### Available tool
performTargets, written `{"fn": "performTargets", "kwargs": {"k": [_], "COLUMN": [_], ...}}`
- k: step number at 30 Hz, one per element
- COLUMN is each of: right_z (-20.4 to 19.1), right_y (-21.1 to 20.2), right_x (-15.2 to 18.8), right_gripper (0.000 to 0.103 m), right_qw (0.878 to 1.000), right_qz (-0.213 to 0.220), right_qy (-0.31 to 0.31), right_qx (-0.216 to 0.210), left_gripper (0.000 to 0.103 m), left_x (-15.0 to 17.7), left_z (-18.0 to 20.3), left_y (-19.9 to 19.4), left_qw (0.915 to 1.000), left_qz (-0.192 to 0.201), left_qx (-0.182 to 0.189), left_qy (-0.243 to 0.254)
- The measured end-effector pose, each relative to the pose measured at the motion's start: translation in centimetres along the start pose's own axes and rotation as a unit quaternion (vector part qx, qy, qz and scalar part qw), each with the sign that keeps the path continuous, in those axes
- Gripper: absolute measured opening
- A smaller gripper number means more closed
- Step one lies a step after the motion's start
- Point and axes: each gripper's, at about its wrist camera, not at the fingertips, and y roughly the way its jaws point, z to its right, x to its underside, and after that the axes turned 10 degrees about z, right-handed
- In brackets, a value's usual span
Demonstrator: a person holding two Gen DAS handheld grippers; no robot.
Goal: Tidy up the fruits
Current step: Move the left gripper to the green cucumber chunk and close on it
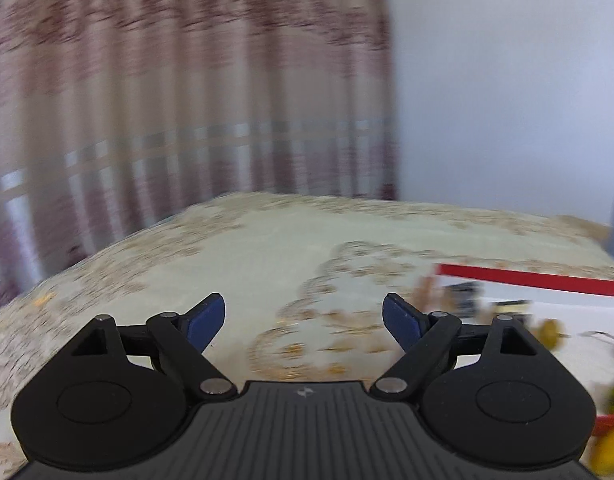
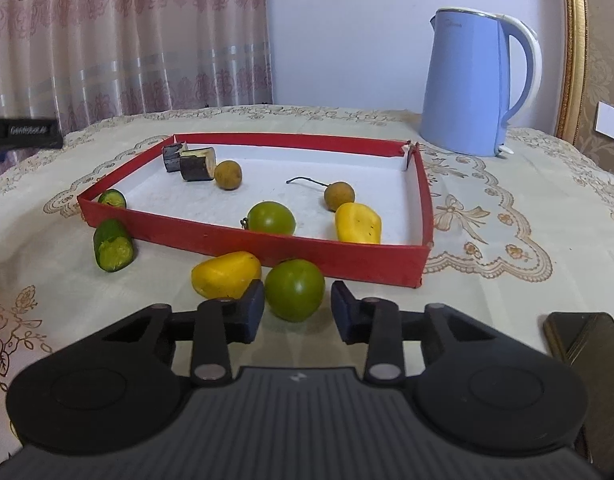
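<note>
a: what does the right wrist camera show?

b: the right gripper (image 2: 297, 306) reaches low over a cream tablecloth with gold lace patterns (image 2: 487, 240). a round green fruit (image 2: 295, 290) sits between its dark blue pads. the left pad looks to be right against the fruit; a sliver of cloth shows before the right pad, so i cannot tell whether it is gripped.

a: and around it?

b: a yellow wedge-shaped fruit piece (image 2: 226, 274) lies just left of the green fruit, both just in front of a shallow red cardboard tray with a white floor (image 2: 347, 258). a cut green cucumber piece (image 2: 114, 246) lies on the cloth off the tray's left corner. inside the tray are a second green fruit (image 2: 271, 218), another yellow piece (image 2: 358, 224), two brown round fruits (image 2: 228, 175), two dark cut chunks (image 2: 191, 162) and another cucumber piece (image 2: 112, 199). a pale blue electric kettle (image 2: 475, 84) stands behind the tray.

a: the left side?

b: blurred. the left gripper (image 1: 303, 322) has its fingers spread wide with nothing between them, over bare cloth, with the tray at the far right.
</note>
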Motion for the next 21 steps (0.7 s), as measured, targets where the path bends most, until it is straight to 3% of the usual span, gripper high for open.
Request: {"fn": "performTargets", "kwargs": {"k": [3,7,11,16,20,21], "right_z": [-0.2,0.0,0.1,0.2,0.5,0.5], "right_y": [0.2,-0.1,-1.5,0.0,3.3,3.2], "right_x": [-0.1,-0.3,-1.5,-4.2,-4.5,-4.3], "right_gripper": [0.03,0.03,0.03,0.03,0.032,0.039], "right_qw": [1.0,1.0,0.999,0.999,1.0,1.0], "right_qz": [-0.002,-0.003,0.022,0.051,0.011,0.012], "right_qy": [-0.002,0.007,0.02,0.001,-0.002,0.003], "right_qx": [0.002,-0.001,-0.018,0.004,0.022,0.024], "left_gripper": [0.087,0.086,0.087,0.087,0.087,0.087], "left_x": [0.7,0.8,0.9,1.0,1.0,1.1], "left_z": [-1.1,-1.3,-0.9,-0.8,-0.9,-0.9], "left_y": [0.8,0.8,0.2,0.5,0.5,0.7], "left_qw": [0.9996,0.9996,0.9997,0.9997,0.9996,0.9997], "left_qz": [-0.007,-0.008,0.015,0.01,0.01,0.005], "left_qx": [-0.019,-0.016,-0.018,-0.02,-0.027,-0.024], "left_qy": [-0.02,-0.02,-0.01,-0.005,-0.006,-0.005]}}
